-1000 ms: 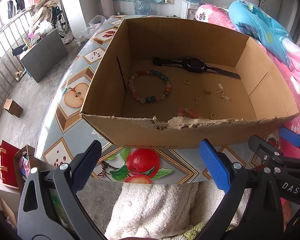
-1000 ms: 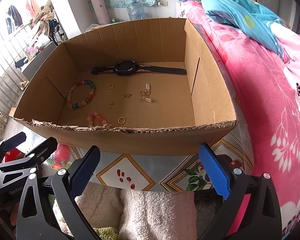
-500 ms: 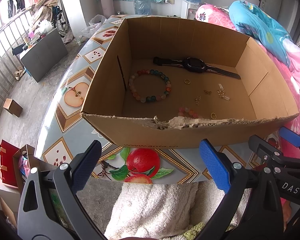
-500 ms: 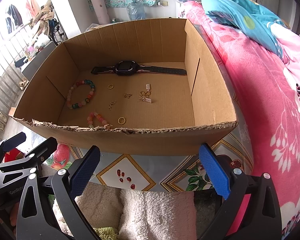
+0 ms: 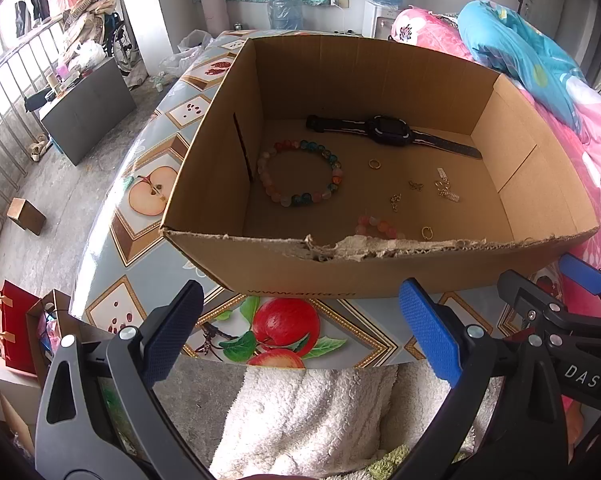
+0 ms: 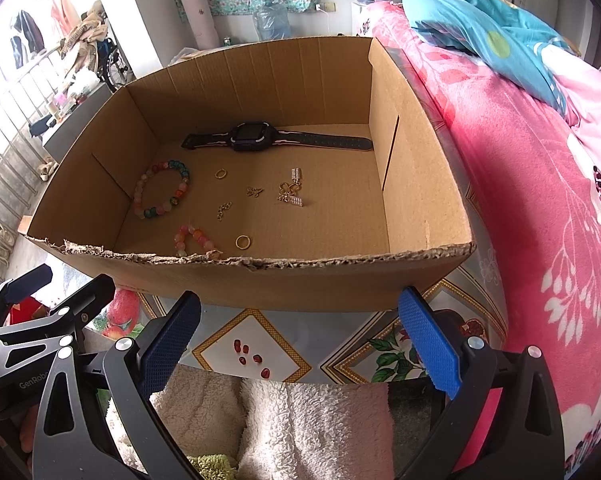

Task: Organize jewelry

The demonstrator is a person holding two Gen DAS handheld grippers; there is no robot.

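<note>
An open cardboard box (image 5: 284,268) (image 6: 300,284) stands on a fruit-print table. Inside lie a black watch (image 5: 388,134) (image 6: 256,138), a large multicolour bead bracelet (image 5: 300,178) (image 6: 162,196), a small pink bead bracelet (image 5: 376,226) (image 6: 192,238), two gold rings (image 5: 374,164) (image 6: 242,242) and several small gold charms (image 5: 444,190) (image 6: 290,192). My left gripper (image 5: 300,328) and right gripper (image 6: 298,334) hang open, empty, in front of the box's near wall. Each gripper shows at the edge of the other's view.
A white fluffy towel (image 5: 312,420) (image 6: 284,424) lies under both grippers at the table's near edge. A pink bed cover (image 6: 540,200) runs along the right of the table. Left of the table are bare floor, a grey cabinet (image 5: 84,112) and red bags (image 5: 16,320).
</note>
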